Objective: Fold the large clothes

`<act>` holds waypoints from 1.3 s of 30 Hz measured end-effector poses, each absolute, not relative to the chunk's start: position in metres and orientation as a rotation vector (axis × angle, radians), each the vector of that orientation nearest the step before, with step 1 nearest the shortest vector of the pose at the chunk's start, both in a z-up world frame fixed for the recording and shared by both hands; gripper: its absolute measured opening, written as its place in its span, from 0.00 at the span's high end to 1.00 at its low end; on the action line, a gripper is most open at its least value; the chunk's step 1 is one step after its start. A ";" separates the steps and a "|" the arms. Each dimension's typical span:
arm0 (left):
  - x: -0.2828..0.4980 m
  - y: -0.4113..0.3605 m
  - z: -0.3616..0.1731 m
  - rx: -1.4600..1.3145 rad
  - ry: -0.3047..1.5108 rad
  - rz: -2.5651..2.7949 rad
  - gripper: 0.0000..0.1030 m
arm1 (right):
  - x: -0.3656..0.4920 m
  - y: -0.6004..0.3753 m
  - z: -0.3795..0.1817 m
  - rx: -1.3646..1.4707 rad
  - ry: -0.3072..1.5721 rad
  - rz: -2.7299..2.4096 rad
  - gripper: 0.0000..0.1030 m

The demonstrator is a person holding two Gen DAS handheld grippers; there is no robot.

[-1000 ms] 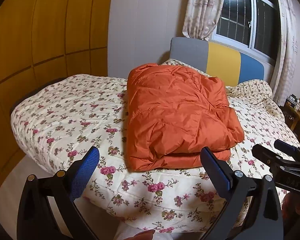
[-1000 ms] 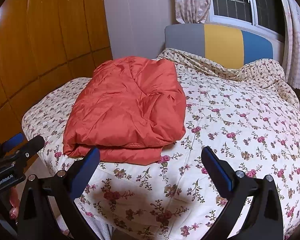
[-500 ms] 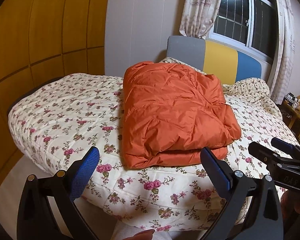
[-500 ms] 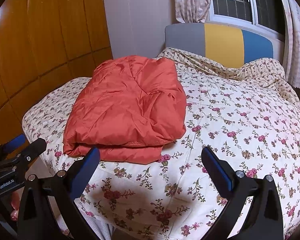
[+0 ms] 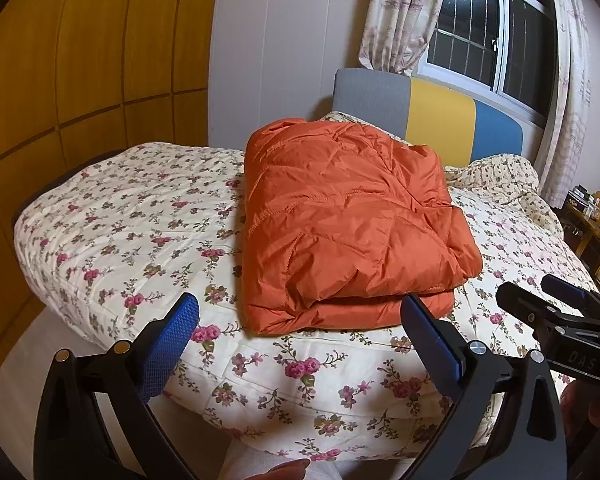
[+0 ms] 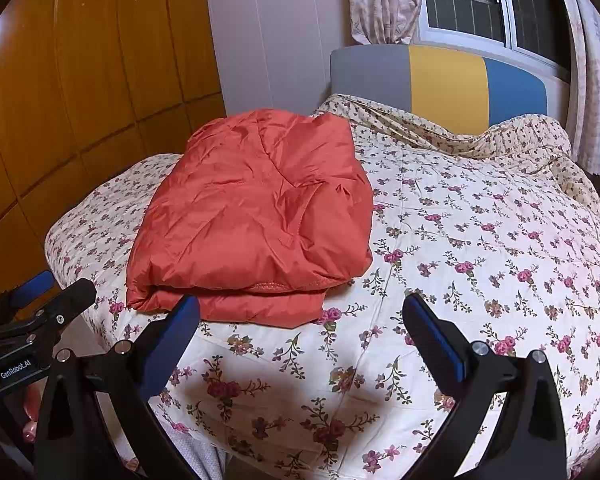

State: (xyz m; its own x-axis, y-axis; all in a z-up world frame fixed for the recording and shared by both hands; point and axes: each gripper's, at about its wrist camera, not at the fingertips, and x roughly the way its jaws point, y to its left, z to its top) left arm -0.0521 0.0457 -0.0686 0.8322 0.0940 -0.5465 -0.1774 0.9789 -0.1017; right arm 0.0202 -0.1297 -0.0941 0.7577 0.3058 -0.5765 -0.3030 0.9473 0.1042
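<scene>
Both fingers (image 5: 172, 344) spread short of the folded jacket (image 5: 348, 224).

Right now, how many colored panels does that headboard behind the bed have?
3 on the headboard: a grey panel nearest the wooden wall, a yellow panel in the middle, and a blue panel by the window. The bedding hides their lower edges.

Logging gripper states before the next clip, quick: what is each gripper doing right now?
Left gripper: open, holding nothing, short of the folded orange jacket.
Right gripper: open, holding nothing, over the floral bedspread.
</scene>
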 end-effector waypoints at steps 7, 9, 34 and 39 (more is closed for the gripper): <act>-0.053 0.044 -0.069 -0.159 0.574 0.143 0.03 | 0.022 -0.130 -0.095 0.010 0.637 0.333 0.02; -0.053 0.044 -0.070 -0.161 0.575 0.144 0.03 | 0.022 -0.131 -0.096 0.010 0.637 0.333 0.02; -0.046 0.035 -0.076 -0.148 0.586 0.112 0.03 | 0.033 -0.133 -0.106 0.027 0.684 0.335 0.02; -0.043 0.033 -0.078 -0.141 0.598 0.103 0.03 | 0.036 -0.135 -0.109 0.035 0.690 0.330 0.02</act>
